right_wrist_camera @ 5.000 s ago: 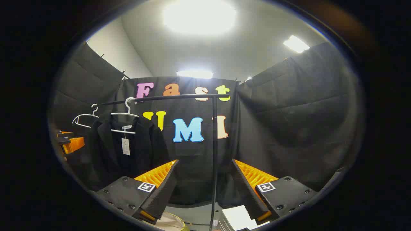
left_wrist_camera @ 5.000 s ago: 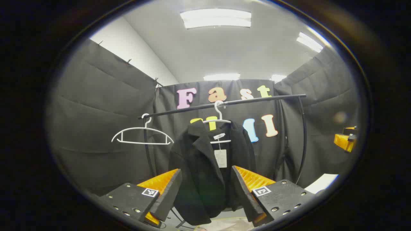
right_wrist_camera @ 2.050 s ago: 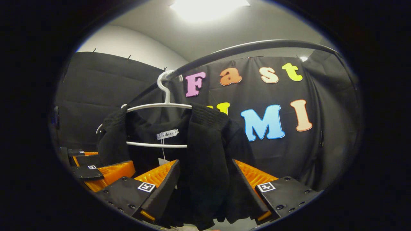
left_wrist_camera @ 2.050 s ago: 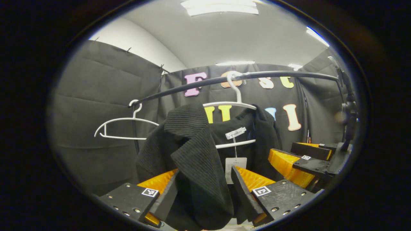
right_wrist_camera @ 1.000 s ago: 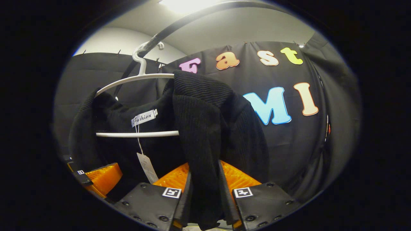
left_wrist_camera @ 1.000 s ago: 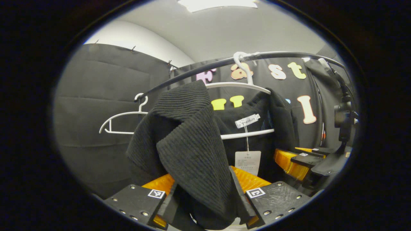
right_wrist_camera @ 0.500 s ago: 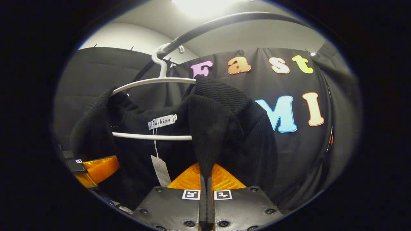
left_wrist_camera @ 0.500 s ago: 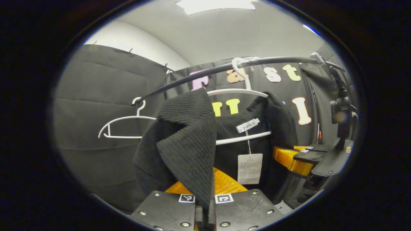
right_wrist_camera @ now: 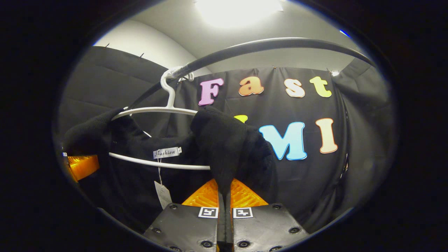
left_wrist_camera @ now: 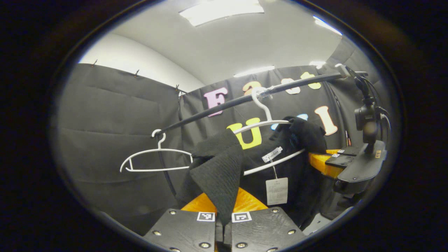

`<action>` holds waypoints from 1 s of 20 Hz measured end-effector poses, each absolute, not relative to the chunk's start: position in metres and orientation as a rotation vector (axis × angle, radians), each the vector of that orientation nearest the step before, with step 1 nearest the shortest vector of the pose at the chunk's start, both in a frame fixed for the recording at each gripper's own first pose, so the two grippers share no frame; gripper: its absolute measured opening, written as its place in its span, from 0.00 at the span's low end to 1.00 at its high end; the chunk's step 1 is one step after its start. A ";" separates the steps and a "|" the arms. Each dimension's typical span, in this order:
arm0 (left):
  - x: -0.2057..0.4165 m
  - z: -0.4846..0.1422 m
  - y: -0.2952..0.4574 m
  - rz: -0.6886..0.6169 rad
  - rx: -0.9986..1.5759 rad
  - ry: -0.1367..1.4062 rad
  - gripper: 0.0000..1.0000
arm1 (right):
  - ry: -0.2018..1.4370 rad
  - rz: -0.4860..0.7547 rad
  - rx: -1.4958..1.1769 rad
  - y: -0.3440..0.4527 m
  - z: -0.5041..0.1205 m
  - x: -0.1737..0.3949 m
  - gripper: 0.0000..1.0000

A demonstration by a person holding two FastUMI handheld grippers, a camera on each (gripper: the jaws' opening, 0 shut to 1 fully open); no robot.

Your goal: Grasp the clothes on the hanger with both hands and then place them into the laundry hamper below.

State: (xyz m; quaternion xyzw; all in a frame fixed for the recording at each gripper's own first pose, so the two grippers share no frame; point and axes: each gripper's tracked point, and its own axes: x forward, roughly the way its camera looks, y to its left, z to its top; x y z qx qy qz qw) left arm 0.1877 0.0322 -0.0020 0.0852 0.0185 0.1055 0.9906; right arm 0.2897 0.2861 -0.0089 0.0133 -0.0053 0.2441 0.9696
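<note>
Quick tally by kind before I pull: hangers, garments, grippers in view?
White hangers: 2, an empty hanger and the jacket's hanger
Black jacket: 1
Grippers: 2, left gripper, right gripper
Total: 5

The black jacket (left_wrist_camera: pixel 220 171) hid the near ends of the white hanger (left_wrist_camera: pixel 269 120). Its hem ran off the picture's bottom edge. The print on the paper tag (left_wrist_camera: pixel 276 190) was too small to read.

Black rail (left_wrist_camera: pixel 224 106) carries two white hangers: empty hanger (left_wrist_camera: pixel 154 159), and loaded hanger (right_wrist_camera: pixel 157 115), apparently tilted, holding black jacket (right_wrist_camera: pixel 224 147).
</note>
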 end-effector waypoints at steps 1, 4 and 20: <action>0.184 0.008 0.036 0.218 0.182 0.021 0.01 | -0.023 0.480 0.027 0.281 -0.003 0.291 0.01; 0.174 0.031 0.044 0.231 0.195 -0.013 0.01 | -0.058 0.440 0.025 0.263 0.010 0.298 0.01; 0.168 0.079 0.134 0.359 0.163 -0.072 0.02 | -0.156 0.321 0.005 0.201 0.039 0.351 0.02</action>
